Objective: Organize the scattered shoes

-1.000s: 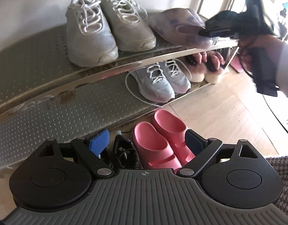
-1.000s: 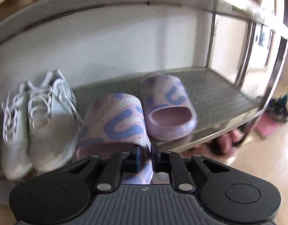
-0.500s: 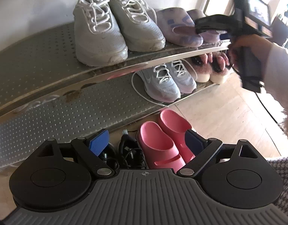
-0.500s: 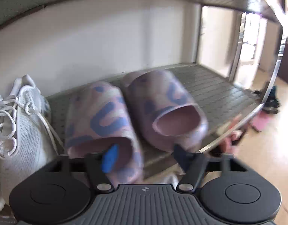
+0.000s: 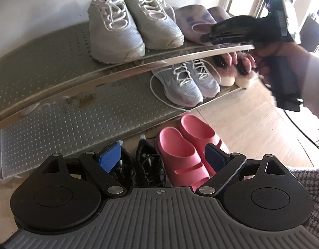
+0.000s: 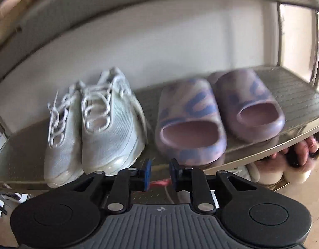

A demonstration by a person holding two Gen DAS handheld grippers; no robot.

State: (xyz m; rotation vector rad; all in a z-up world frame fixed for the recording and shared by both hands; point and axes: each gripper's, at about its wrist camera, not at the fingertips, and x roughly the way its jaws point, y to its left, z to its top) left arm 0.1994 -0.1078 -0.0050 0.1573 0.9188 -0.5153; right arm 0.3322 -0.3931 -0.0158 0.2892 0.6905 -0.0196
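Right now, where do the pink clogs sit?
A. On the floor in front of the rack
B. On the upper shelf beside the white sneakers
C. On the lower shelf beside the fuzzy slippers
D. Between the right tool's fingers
A: the pink clogs stand side by side on the floor, in front of the rack.

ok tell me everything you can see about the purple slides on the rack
The purple slides are a pair of thick, foam-looking slip-ons, mauve with blue swirls. They stand upright, side by side on the perforated metal shelf, open heels towards the camera, right of the white sneakers. Nothing grips them.
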